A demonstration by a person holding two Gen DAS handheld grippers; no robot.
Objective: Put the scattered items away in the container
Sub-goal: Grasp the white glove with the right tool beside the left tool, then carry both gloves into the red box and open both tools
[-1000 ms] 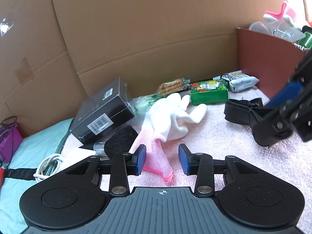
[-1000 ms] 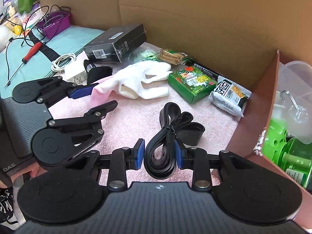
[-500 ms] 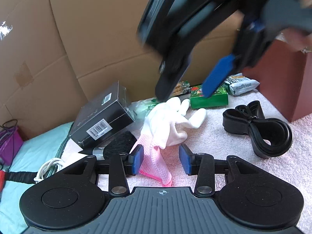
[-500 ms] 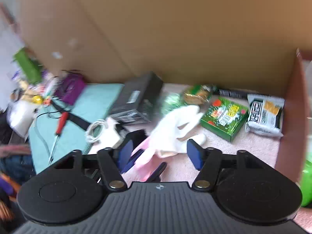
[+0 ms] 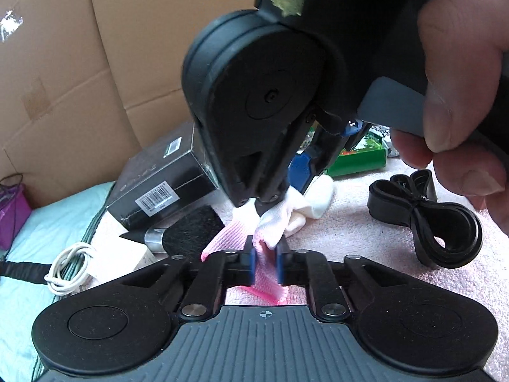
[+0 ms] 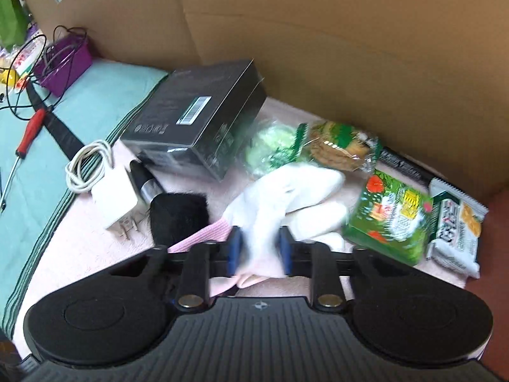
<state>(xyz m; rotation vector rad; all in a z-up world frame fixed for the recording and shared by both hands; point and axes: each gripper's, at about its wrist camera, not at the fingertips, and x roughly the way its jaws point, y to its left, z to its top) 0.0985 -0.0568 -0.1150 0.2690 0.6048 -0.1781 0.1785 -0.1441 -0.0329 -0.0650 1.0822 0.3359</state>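
A white glove with a pink cuff lies on the pink towel. My left gripper is shut on the cuff. In the left wrist view my right gripper comes down from above, held by a person's hand, and pinches the white part just beyond the cuff. In its own view the right gripper has the glove's palm filling the gap while its jaws are closing. A sliver of the brown container shows at the right edge.
A black band bundle lies on the towel to the right. Around the glove are a black box, a makeup brush, a white charger, a cracker pack, a green box and a snack packet. A cardboard wall stands behind.
My right gripper let go of the black band bundle, swung left over the glove and closed on its white part. My left gripper closed on the pink cuff.
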